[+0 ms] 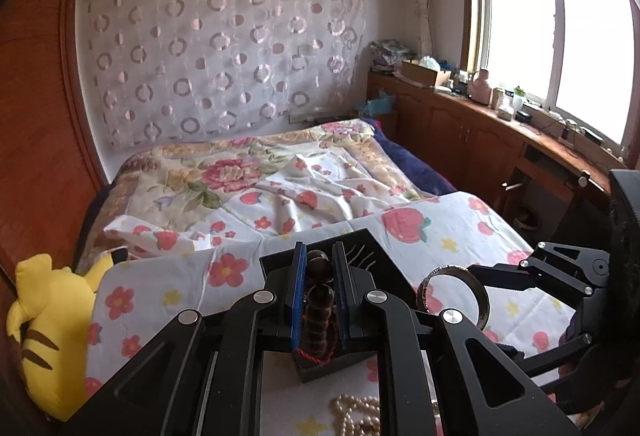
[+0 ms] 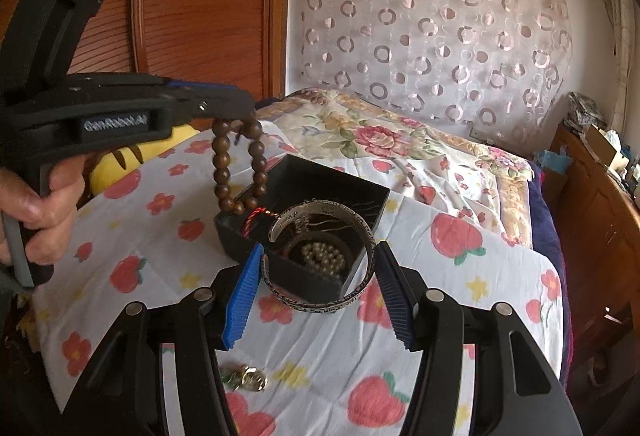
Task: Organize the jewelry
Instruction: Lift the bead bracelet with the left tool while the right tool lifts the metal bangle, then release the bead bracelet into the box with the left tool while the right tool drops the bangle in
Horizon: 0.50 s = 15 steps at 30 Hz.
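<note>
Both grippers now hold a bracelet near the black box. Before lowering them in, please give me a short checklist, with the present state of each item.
1. Left gripper grips the wooden bead bracelet: ok, pads closed on the beads, loop hangs over the box's left corner.
2. Right gripper holds the silver bangle: ok, bangle spans between both pads.
3. Black box open, no lid in the way: ok.
4. Room inside the box: cannot tell, a beaded piece already lies in it.
5. The two bracelets apart: cannot tell, the red cord hangs close to the bangle's end.
6. Loose pieces outside the box: not ok, pearl strand and gold piece lie on the cloth.
</note>
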Each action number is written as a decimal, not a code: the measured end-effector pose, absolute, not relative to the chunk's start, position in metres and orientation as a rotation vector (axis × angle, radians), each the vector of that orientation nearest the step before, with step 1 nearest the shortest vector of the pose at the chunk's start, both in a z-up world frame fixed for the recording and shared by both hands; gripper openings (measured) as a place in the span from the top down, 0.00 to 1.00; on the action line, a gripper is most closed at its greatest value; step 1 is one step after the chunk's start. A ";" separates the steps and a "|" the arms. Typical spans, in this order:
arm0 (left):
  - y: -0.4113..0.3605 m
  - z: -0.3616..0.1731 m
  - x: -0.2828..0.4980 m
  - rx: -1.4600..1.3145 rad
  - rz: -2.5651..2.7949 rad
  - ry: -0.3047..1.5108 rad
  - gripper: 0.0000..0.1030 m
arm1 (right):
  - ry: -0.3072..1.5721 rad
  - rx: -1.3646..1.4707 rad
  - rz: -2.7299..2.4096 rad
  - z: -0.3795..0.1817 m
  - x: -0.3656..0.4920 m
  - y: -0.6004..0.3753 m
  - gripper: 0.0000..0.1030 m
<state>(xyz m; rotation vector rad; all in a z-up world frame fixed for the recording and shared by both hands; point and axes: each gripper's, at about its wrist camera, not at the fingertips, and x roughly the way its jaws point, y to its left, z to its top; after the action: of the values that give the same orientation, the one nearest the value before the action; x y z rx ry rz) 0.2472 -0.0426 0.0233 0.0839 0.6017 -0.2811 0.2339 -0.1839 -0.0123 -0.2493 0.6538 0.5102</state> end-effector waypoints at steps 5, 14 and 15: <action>-0.041 0.002 0.264 0.079 -0.258 0.646 0.86 | 0.679 -0.259 0.502 -0.021 0.249 -0.177 0.42; -0.023 -0.014 0.251 0.122 -0.177 0.624 0.30 | 0.713 -0.270 0.494 -0.039 0.271 -0.167 0.42; -0.018 -0.014 0.247 0.116 -0.174 0.615 0.26 | 0.715 -0.270 0.493 -0.040 0.271 -0.166 0.42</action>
<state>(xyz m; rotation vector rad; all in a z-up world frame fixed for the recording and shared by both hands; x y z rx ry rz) 0.2470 -0.0180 -0.0140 0.1160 0.6153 -0.1739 0.2714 -0.1655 -0.0395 -0.2705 0.7151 0.4927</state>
